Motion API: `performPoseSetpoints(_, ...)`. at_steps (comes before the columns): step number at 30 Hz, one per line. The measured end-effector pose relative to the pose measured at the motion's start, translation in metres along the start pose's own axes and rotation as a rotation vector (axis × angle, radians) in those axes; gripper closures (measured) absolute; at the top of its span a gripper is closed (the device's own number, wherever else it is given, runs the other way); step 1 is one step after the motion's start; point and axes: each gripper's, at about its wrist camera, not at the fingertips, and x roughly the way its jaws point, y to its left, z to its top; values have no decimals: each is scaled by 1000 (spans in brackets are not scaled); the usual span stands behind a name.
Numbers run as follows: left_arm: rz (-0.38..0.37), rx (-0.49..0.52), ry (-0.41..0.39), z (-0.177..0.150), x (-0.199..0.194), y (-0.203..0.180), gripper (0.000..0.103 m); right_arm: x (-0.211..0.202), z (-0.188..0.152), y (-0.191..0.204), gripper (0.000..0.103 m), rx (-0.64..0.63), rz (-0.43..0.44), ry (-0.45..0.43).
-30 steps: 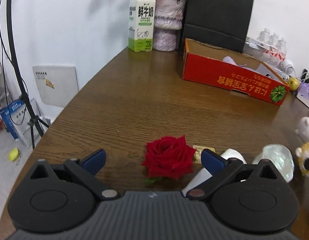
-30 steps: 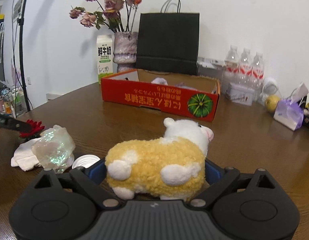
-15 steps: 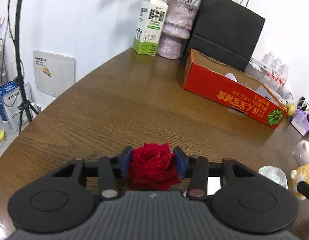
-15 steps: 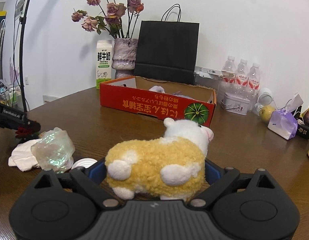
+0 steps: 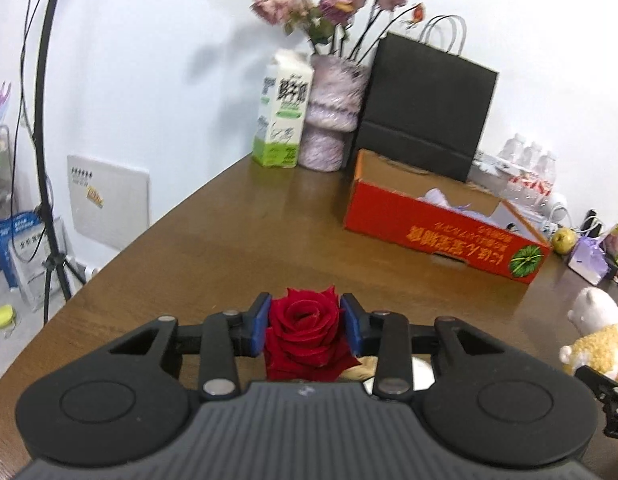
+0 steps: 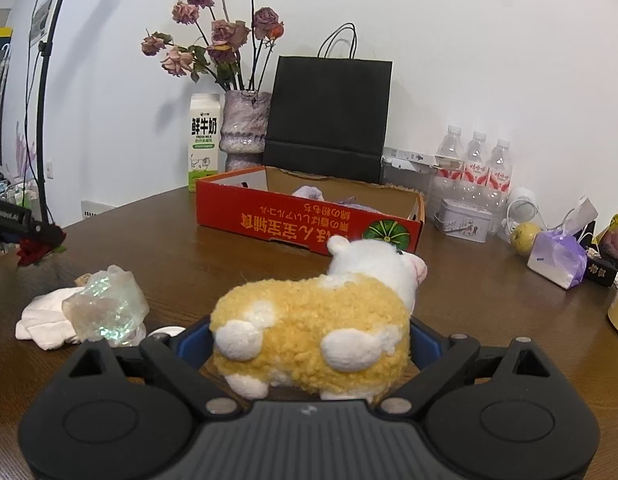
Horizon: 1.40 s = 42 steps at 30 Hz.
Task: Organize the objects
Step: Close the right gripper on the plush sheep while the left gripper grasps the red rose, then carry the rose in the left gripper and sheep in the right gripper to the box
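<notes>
Left wrist view: the left tool has the red rose between its blue pads at lower centre, and the jaws are closing on it, already pressing the petals. The red box, open-topped, sits at right of centre on the table, well apart from the rose. The bloom is soft: more squeeze could crush petals, and a grip on petals alone could let it slide out on the way to the box.

Right wrist view: the right tool is gripping the plush sheep at lower centre, its pads sunk into the fleece. The box stands beyond it, mid-frame. A crystal and white cloth lie at lower left, near the tool. A plush body compresses, so it may sag or twist loose, and a sideways sweep could knock the crystal.
</notes>
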Motion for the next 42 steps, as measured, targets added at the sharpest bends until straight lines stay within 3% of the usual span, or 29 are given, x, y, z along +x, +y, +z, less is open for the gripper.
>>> performPoseSetpoints(12, -42, 51, -69, 27, -8, -36, 65, 10, 18, 7, 7, -1, 6, -42)
performPoseSetpoints(29, -78, 87, -67, 65, 24, -87, 66, 40, 75, 4, 7, 28, 28, -120)
performPoseSetpoints(42, -74, 116, -55, 98, 61, -124, 66, 80, 96, -19, 7, 112, 59, -83)
